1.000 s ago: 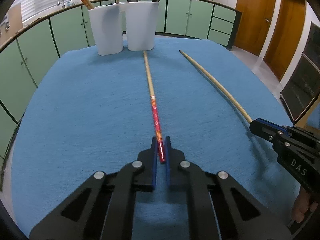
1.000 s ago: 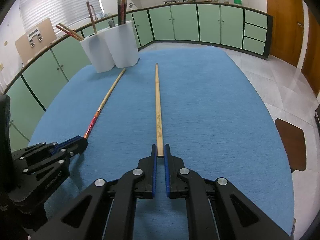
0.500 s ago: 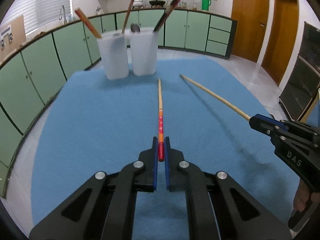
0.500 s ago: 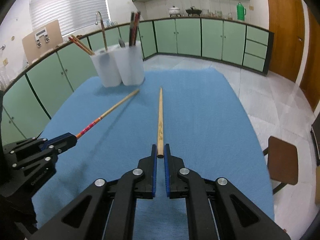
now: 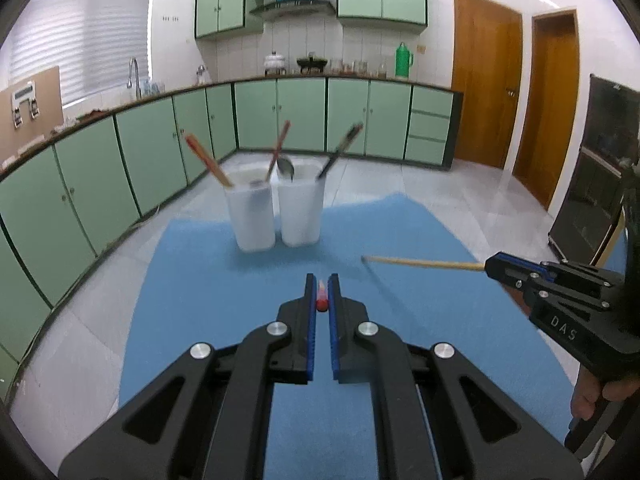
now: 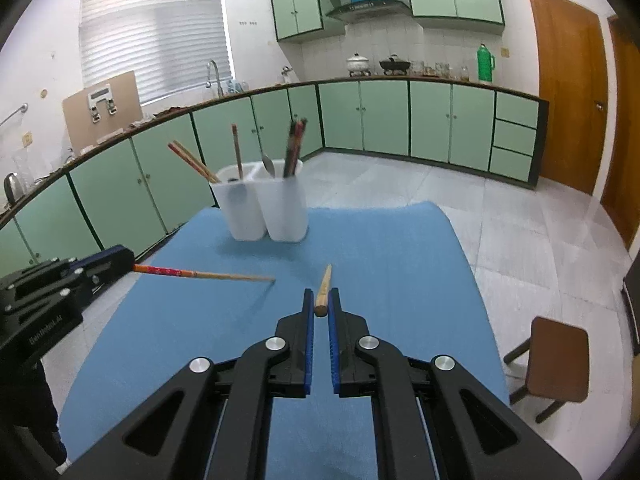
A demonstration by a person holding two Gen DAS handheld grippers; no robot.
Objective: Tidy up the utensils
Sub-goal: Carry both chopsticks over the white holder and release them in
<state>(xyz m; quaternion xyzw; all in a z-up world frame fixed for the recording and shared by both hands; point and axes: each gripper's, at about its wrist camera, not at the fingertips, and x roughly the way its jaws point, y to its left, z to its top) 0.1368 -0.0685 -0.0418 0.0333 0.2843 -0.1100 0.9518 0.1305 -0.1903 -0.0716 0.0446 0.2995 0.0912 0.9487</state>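
left wrist view: the carry step is in hand. the left gripper (image 5: 321, 294) is clamped on the red-ended chopstick (image 5: 321, 298), held clear above the blue mat (image 5: 192, 280) and aimed at the two white holders (image 5: 276, 212) at the mat's far edge; next it must tip the stick upright over a holder.

right wrist view: the right gripper (image 6: 321, 306) pinches the plain wooden chopstick (image 6: 322, 294) likewise, angled down, off the mat, short of the holders.
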